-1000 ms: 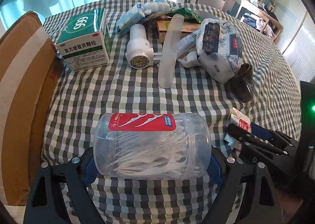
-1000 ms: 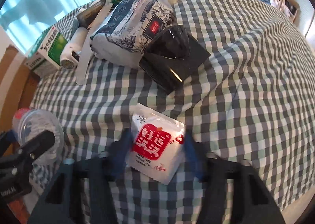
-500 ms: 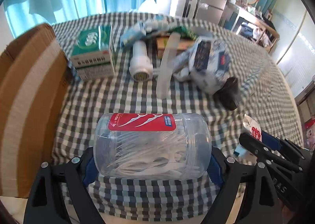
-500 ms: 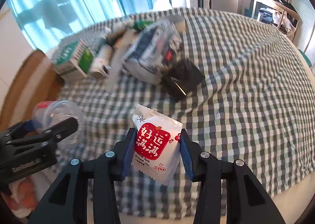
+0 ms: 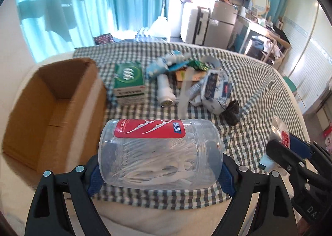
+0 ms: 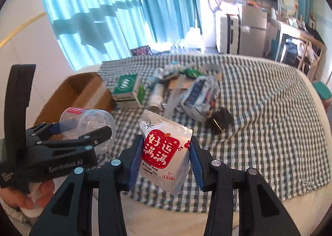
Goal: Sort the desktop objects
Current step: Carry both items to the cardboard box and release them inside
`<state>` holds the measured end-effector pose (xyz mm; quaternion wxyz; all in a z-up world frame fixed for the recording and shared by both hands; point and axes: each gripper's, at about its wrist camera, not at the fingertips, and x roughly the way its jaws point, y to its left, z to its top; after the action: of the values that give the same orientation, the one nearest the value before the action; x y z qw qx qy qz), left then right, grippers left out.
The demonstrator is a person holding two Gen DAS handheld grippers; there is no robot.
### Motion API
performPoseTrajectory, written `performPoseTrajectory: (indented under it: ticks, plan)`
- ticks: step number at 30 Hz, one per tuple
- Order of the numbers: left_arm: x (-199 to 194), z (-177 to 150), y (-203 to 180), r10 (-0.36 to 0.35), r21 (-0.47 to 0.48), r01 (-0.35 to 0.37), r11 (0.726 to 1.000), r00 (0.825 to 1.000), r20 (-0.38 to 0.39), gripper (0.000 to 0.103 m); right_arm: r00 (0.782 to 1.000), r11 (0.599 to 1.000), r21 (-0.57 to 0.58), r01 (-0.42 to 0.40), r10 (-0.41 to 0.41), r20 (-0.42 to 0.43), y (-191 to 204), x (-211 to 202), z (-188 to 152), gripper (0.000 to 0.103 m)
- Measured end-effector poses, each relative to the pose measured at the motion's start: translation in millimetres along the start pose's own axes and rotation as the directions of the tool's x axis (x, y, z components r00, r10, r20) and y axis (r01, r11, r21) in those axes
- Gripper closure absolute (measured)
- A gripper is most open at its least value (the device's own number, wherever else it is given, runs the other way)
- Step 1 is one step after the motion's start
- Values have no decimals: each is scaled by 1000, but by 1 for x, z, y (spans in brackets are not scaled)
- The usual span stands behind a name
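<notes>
The left gripper's (image 5: 159,171) fingers are clamping a clear plastic jar (image 5: 159,153) lying sideways, red label up, thin white picks inside. The right gripper's (image 6: 166,159) blue-padded fingers are pinching a glossy white sachet (image 6: 166,150) with a red panel. Both grippers are tilting downward above the checked cloth (image 6: 259,111), near its front edge. An open cardboard box (image 5: 51,111) is sitting at the left, beside a green carton (image 5: 128,80).
</notes>
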<state>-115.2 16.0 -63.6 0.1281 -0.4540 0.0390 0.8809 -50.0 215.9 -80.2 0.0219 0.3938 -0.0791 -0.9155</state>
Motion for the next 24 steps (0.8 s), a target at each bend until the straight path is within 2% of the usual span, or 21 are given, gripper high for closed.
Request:
performPoseTrajectory:
  ticks: [10, 15, 21, 24]
  plan:
    - [-72, 12, 63, 57, -86, -48, 995, 993, 104, 14, 993, 992, -102, -68, 77, 86, 62, -42, 22, 60]
    - [-93, 9, 113, 133, -163, -109, 981, 980, 147, 14, 983, 976, -162, -146, 161, 84, 108, -43, 32, 60]
    - [-87, 2, 170, 213, -249, -179, 952, 970, 117, 14, 966, 942, -236, -240, 255, 33, 166, -21, 42, 60]
    - [-77, -3, 196, 221, -285, -186, 940, 971, 96, 14, 958, 926, -254, -278, 287, -1, 188, -3, 46, 60]
